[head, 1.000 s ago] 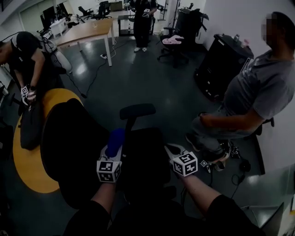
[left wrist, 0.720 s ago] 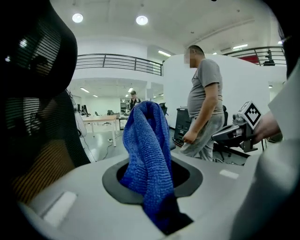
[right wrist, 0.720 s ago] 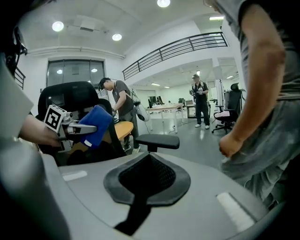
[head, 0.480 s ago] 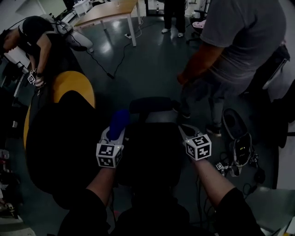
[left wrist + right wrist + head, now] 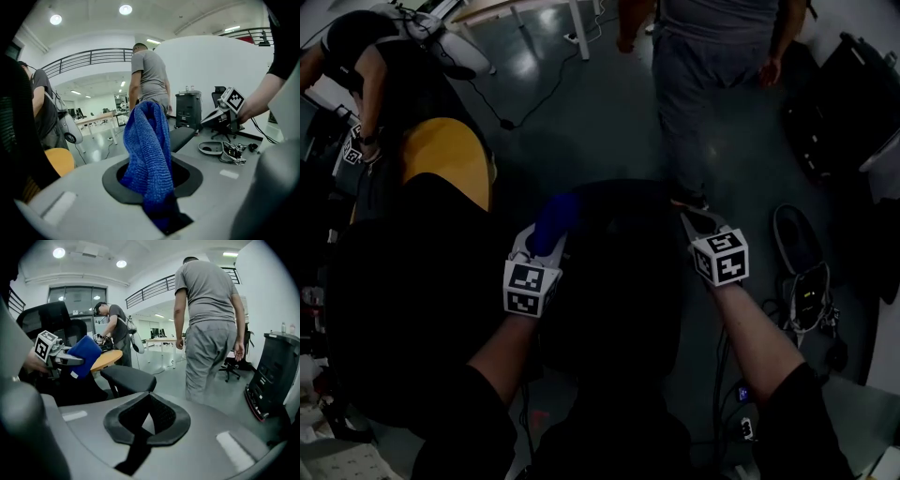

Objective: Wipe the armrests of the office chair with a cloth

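- Two grippers reach forward over the dark office chair (image 5: 614, 281), one at each side of it in the head view.
- Nearest on the left, the left gripper (image 5: 542, 246) is clamped on a blue cloth (image 5: 147, 154), which stands up out of the jaws in a loose fold.
- On the right, the right gripper (image 5: 698, 223) has its jaws pressed together with nothing between them.
- Just beyond the jaws sits a black armrest (image 5: 127, 378). In the right gripper view the blue cloth is beside the pad's left end, not on top of it. Whether the two touch cannot be told.
- Left of the chair lies a round yellow top (image 5: 450, 155).
- On the floor to the right lies a tangle of cables (image 5: 806, 295).
- Farther off, a person in grey (image 5: 208, 319) stands with their back turned, near a black cabinet (image 5: 274, 376).
- A person in a dark top (image 5: 112, 317) bends over by the round yellow top.
- Farthest back stands a wooden table (image 5: 161, 341).
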`<state>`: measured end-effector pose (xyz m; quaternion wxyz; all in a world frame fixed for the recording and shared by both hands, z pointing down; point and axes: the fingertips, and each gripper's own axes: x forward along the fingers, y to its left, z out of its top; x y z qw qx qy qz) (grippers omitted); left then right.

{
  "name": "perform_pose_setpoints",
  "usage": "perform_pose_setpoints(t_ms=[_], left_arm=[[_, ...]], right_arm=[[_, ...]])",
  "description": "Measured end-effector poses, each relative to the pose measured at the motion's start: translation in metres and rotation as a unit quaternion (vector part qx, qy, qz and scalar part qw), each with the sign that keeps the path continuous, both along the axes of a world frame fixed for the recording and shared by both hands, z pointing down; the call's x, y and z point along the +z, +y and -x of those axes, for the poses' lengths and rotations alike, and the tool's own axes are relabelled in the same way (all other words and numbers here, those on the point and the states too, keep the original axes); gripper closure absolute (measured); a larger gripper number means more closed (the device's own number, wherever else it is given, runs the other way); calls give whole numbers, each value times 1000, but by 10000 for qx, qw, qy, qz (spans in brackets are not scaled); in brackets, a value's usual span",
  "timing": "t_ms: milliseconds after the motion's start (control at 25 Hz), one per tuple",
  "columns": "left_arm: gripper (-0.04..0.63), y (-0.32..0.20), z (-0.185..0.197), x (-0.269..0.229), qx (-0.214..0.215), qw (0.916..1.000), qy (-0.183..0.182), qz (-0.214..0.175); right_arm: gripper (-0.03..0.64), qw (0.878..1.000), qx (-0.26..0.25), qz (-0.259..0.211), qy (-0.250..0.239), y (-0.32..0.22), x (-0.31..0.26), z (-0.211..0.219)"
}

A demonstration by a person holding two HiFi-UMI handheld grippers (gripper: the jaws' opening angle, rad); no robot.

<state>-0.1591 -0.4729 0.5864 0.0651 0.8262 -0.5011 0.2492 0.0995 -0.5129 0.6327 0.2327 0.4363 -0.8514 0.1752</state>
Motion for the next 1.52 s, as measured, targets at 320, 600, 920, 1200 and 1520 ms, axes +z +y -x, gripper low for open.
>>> perform_pose_setpoints(t_ms=[320,600,920,1200,1520], left_arm=[[472,-30,4,39,-4,9994,-181,296],[474,-30,-10,45,67,9986,-360,369],[476,-29,-62,40,488,9971,-532,240],[476,-35,-123,40,967,9944,-348,237],[476,-23,-203,46,1638,9854,-48,457]], right_arm=[[614,9989,-102,49,454,-48,18,20],[617,9985,14,57,541,-52,24,25],[617,9988,197,-125,422,-48,22,26],[617,9991,296,-97,277,-53,23,23],[617,9995,241,29,193,-49,25,23]])
